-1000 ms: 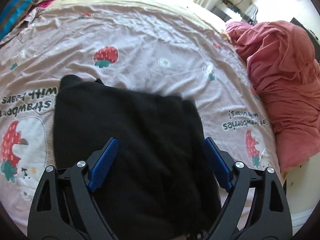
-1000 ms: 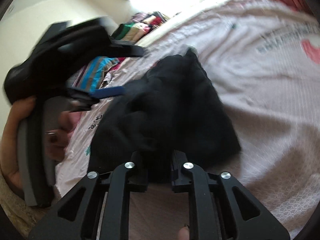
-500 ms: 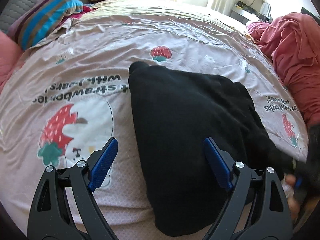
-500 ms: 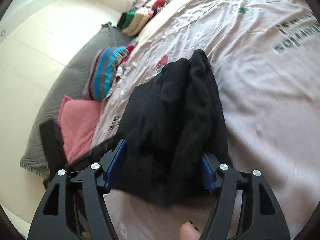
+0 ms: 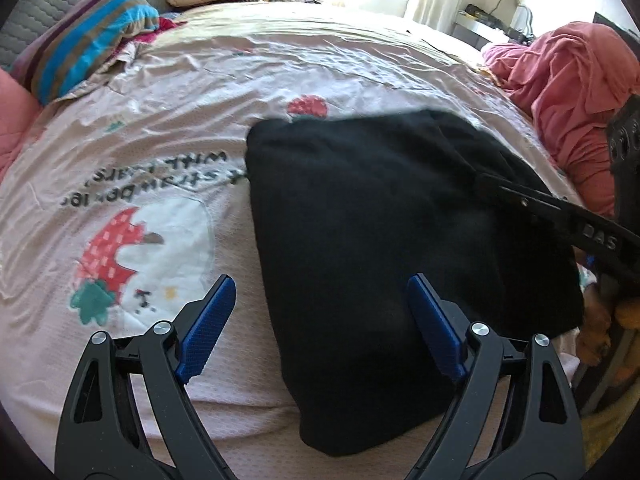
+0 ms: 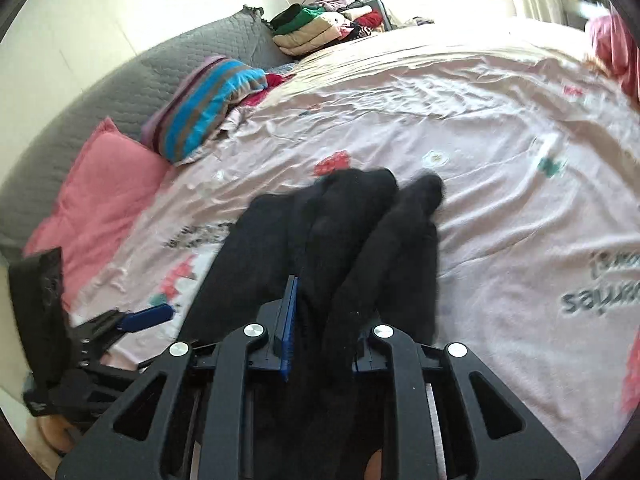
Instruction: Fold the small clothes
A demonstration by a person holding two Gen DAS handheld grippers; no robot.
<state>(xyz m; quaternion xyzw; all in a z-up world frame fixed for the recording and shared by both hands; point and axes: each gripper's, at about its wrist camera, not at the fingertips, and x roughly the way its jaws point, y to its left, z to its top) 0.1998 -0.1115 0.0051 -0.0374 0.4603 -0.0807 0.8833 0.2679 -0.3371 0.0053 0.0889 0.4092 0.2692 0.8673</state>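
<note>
A black garment (image 5: 368,216) lies folded on the pink strawberry-print bedsheet (image 5: 168,120). My left gripper (image 5: 320,320) is open and empty, hovering over the garment's near left edge. In the right wrist view the same black garment (image 6: 344,240) bunches up between the fingers; my right gripper (image 6: 320,328) is shut on its near edge. The right gripper also shows at the right of the left wrist view (image 5: 560,216), reaching onto the garment. The left gripper shows at the lower left of the right wrist view (image 6: 144,316).
A pile of pinkish-red clothes (image 5: 568,80) lies at the bed's right side. A striped pillow (image 5: 84,40) and a pink cushion (image 6: 104,184) lie at the left. Folded clothes (image 6: 320,28) are stacked at the far end by a grey headboard (image 6: 120,80).
My right gripper opened around the garment's edge, then closed on it again. My left gripper stayed open and shifted left, off the garment's middle.
</note>
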